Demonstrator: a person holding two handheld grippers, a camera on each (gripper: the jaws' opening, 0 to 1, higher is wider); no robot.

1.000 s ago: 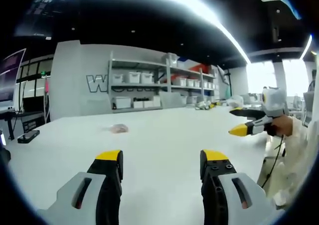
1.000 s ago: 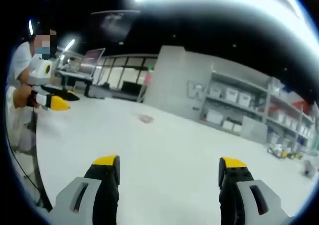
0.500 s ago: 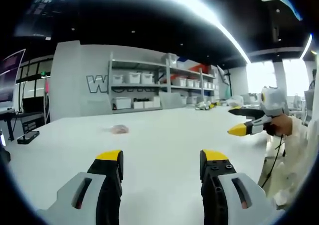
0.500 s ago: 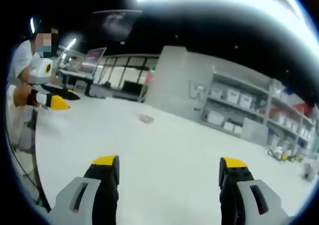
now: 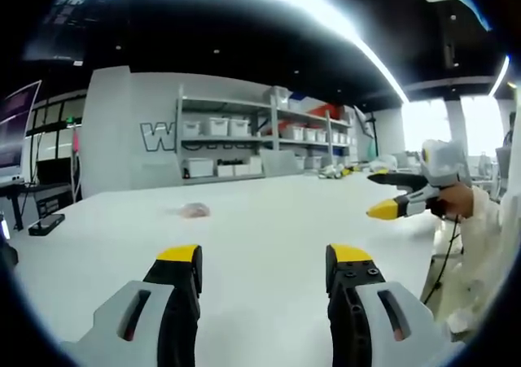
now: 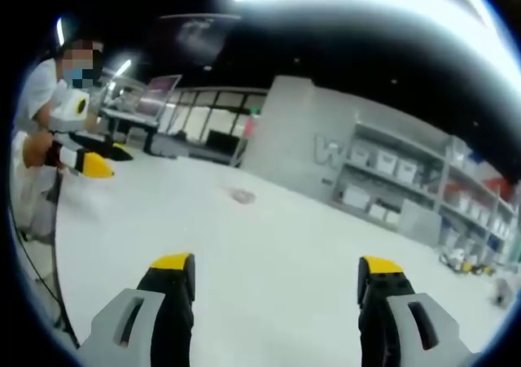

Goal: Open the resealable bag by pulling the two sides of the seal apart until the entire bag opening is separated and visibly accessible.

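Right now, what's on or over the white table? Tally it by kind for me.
Resealable bag: 1, the small pinkish bag lying far out on the table.
Dark flat item: 1, at the table's left edge.
Grippers: 2, left gripper and right gripper, both open.
Total: 4

- A ceiling light strip (image 5: 326,13) flares white across the top of both frames.
- The white desk (image 5: 269,220) is evenly bright.
- Fisheye bending curves the edges; the far shelves (image 6: 407,180) look soft.

Left gripper (image 5: 262,261) – jaws wide apart; right gripper (image 6: 277,271) – jaws wide apart.
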